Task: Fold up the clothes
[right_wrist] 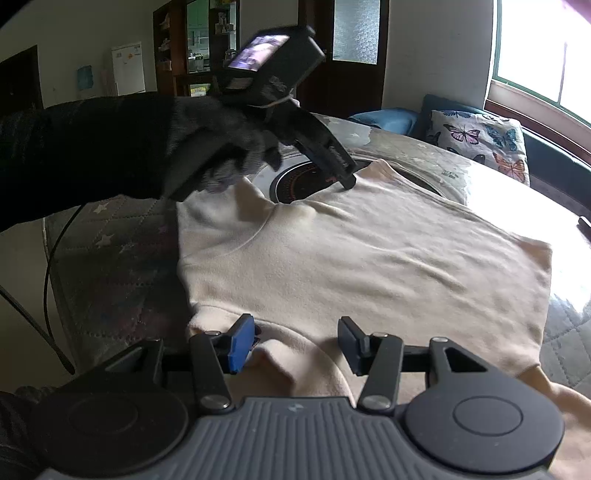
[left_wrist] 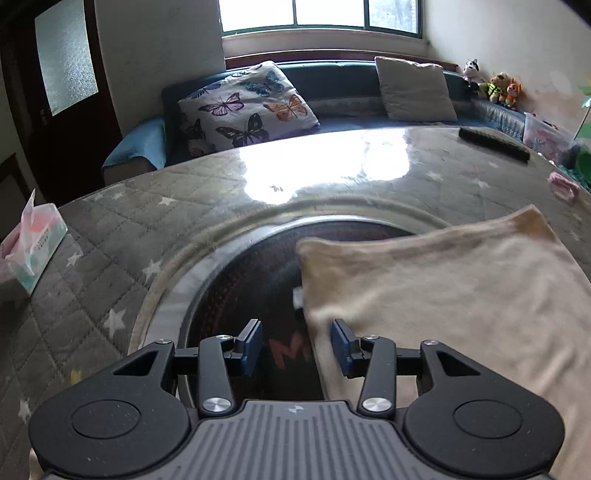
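Tissue pack (left_wrist: 27,247) sits far left on the quilted star table cover (left_wrist: 110,236). Left gripper (left_wrist: 297,345) w/ jaws apart, nothing btwn them, hangs over the dark round cooktop (left_wrist: 251,280) just at the left edge of the cream garment (left_wrist: 443,295). Garment lies flat across table centre, partly over the cooktop. Right gripper (right_wrist: 295,347) at its near hem, jaws apart, cloth bunched underneath btwn them, not pinched. Gloved hand (right_wrist: 207,147) holds the left tool.

A home living room: sofa (left_wrist: 332,85) with butterfly cushion (left_wrist: 247,105), plush toys (left_wrist: 498,86), window (left_wrist: 317,14).
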Demonstrator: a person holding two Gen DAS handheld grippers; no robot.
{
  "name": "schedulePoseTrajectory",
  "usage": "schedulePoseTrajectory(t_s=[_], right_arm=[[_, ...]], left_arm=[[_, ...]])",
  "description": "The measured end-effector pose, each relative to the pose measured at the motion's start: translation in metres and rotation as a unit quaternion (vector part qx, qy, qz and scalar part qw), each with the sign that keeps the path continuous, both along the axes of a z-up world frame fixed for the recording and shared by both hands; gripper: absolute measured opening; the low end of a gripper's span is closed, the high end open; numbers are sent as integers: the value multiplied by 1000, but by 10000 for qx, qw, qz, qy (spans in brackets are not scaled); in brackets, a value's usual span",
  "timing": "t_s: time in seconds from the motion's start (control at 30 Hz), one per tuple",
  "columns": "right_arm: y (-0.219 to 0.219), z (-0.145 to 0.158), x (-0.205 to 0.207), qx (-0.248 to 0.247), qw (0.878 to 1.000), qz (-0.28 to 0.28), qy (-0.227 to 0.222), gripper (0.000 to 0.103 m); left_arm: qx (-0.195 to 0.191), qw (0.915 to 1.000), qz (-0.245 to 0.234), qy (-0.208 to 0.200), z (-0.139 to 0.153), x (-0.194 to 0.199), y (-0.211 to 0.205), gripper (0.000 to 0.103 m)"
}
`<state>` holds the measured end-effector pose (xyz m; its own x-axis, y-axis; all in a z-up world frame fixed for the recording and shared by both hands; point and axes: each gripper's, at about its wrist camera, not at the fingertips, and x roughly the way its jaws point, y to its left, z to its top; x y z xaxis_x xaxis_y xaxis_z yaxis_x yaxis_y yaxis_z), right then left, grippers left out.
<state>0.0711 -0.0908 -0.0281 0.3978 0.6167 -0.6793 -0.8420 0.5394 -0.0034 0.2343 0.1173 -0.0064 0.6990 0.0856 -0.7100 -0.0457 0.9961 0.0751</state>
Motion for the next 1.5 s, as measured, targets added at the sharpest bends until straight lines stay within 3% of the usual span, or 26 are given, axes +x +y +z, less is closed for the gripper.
schedulePoseTrajectory(t_s=[0.3,0.37,0.5,0.7,0.87,1.1,1.23,1.33,1.43,1.5], right_arm=[[-2,-2,3,96,9999,-29,96,55],[-3,-2,4,117,9999,-27,103,55],[-4,0,3,121,9998,-3,137,55],[-10,3,-7,31,9999,-2,153,55],[-17,6,-19,-7,9998,36,195,55],[-29,13,-39,2,10000,-9,96,55],[-37,15,-40,26,9996,-269,116,56],[-37,5,-42,-108,9993,-302,201,56],[-39,8,-48,-78,9995,-279,104,65],[-44,13,-50,11,9993,-366,33,77]], left_arm=[[-284,9987,431,-2,-1,34,20,55],[-205,9985,500,-34,-3,37,20,62],[-119,9985,526,-33,0,31,17,61],[116,9997,58,-219,18,-18,-9,61],[97,9982,-546,-246,24,-74,-39,62],[135,9914,-1242,-394,14,-139,-83,63],[-68,9883,-1460,-426,5,-155,-97,67],[91,9861,-1607,-411,-2,-166,-109,67],[223,9844,-1673,-491,-4,-175,-112,71],[170,9850,-1628,-555,-1,-178,-108,75]])
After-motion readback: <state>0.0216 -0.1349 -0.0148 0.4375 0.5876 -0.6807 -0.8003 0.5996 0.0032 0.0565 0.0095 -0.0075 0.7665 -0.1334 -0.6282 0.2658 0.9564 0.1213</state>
